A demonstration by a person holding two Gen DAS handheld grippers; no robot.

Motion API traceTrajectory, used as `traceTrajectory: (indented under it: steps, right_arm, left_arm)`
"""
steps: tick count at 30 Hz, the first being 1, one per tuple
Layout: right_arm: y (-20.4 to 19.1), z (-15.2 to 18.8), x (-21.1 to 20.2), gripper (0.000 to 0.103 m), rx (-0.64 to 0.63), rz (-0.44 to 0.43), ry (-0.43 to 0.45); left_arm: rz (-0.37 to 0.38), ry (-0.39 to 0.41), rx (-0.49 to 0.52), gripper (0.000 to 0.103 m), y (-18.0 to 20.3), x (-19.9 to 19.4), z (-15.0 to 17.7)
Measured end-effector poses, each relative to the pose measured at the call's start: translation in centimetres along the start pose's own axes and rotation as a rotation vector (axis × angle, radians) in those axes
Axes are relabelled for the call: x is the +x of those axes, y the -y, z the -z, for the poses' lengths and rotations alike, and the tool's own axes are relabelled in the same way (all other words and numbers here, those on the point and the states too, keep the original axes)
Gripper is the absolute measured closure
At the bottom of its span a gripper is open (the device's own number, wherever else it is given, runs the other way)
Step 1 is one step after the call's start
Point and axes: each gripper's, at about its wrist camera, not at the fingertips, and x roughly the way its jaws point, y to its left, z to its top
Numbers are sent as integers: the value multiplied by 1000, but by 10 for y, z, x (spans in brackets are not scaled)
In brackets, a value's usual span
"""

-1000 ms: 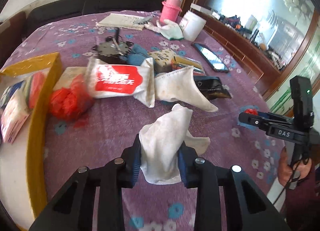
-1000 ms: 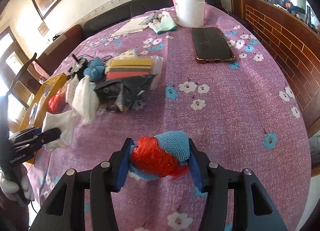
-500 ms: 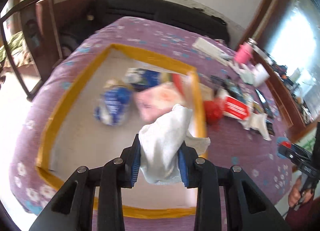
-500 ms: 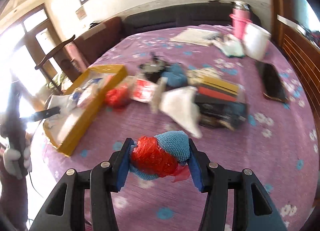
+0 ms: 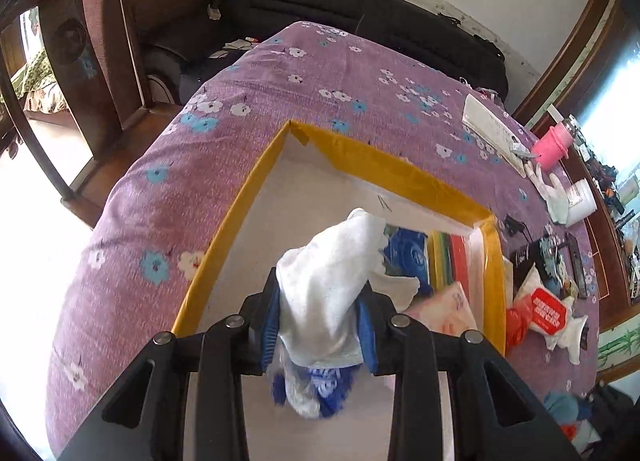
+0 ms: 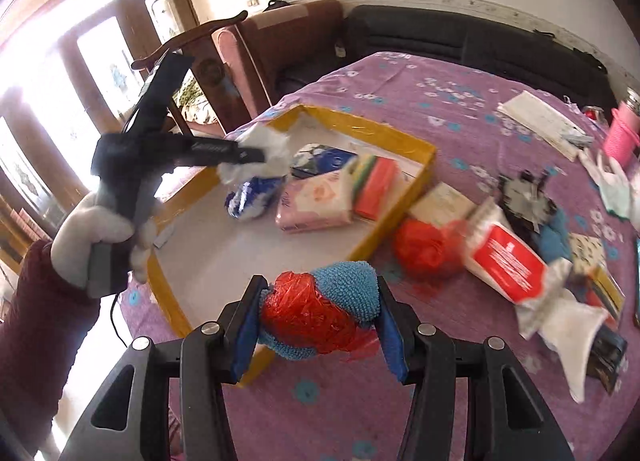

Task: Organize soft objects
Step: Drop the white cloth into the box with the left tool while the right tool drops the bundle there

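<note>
Black left gripper [image 5: 318, 335] clamped on white cloth [image 5: 328, 285], black right gripper [image 6: 320, 331] clamped on red-and-blue bundle [image 6: 324, 311], both angled down.

We carry two alike tools. Our right gripper [image 6: 318, 325] has matte black angular arms with triangular cut-outs, round silver screws along the top, and blue ribbed pads on its fingers [image 6: 390, 335]. Our left gripper [image 5: 318, 325] is built the same: black frame, silver screws, blue pads. In the right wrist view our left hand [image 6: 100, 237] wears a pale grey-white glove, with a dark maroon sleeve [image 6: 36, 325] behind it and a thin black cable [image 6: 116, 321] hanging below the grey handle.
</note>
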Motion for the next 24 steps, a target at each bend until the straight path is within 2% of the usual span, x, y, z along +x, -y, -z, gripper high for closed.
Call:
traceTrajectory:
  steps: [6,8,9,11,13,14,15,17,24]
  right_arm:
    - [-20,-21,48,47,-43,4,-62]
    - [-24,-26,63,46,-49,2,-85]
    - [-25,-28,69,46,-51,6,-93]
    - [-27,-32,79,46,-57,12,-104]
    - [-29,-37,87,43,-61,17,-105]
    - [-28,-38,89,38,-58,18,-103]
    - [-27,-40,91,31,-51,17,-101]
    - [-23,-44,90,26,-27,-1,-90]
    - [9,-41,52,23,77,-11,-15]
  left_arm:
    - [-10,-35,-39,68,-10,38,-34]
    - [6,-35,-60,60,-16,47,-39]
    - [12,-25,-65,60,-17,47,-40]
    - [67,-23,-83,47,-19,45,-41]
    - [97,-16,-86,40,-18,39,-40]
    - [98,-5,-74,37,-16,33,-39]
    - [93,7,-63,34,-15,28,-38]
    - [96,34,-58,26,-15,17,-35]
    - [153,71,-116,25,-21,-22,-13]
